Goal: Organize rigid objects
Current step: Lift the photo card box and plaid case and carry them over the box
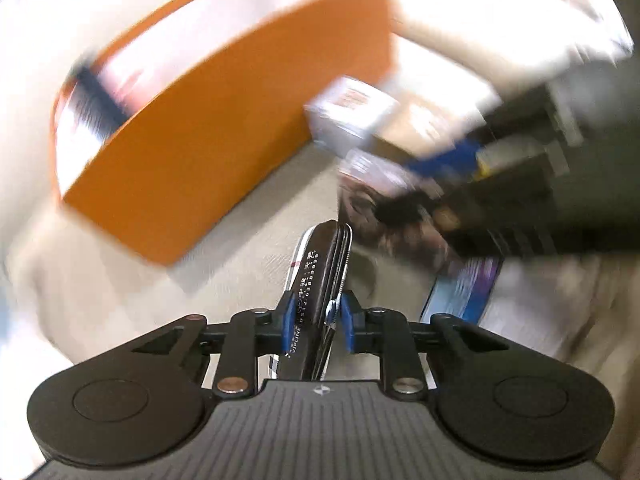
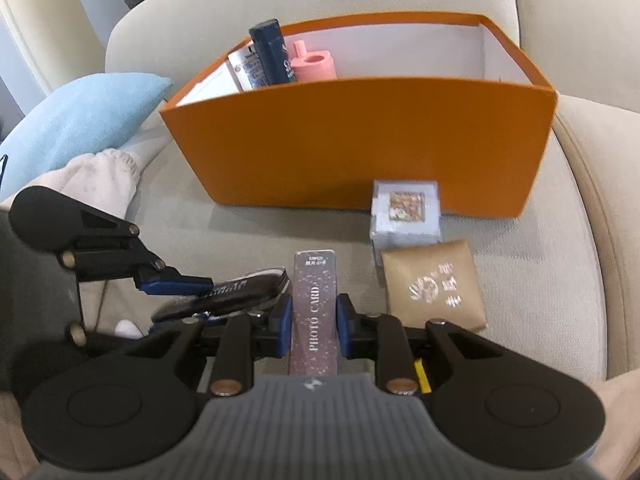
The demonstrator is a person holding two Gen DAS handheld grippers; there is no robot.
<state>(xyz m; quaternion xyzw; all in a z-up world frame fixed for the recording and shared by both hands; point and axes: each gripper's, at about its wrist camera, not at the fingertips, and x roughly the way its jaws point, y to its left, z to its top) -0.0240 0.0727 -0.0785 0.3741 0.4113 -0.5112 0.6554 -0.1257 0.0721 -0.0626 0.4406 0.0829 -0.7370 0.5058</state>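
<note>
Orange box (image 2: 360, 148) (white inside); speckled mauve photo-card pack (image 2: 314, 312); tan pouch (image 2: 434, 290), silver print; light-blue cushion (image 2: 80, 124).

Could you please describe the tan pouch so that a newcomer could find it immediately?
Find the orange box on the beige sofa cushion. In front of it sits a pale blue cube box; the tan pouch lies just nearer. It alone is flat, soft-looking and stamped with silver characters.

Black flat case (image 1: 320, 292) edge-up between left gripper (image 1: 316, 314) pads. Pink "PHOTO CARD" box (image 2: 313, 312) clamped in right gripper (image 2: 313, 330); orange box (image 2: 360, 140) ahead, open.
</note>
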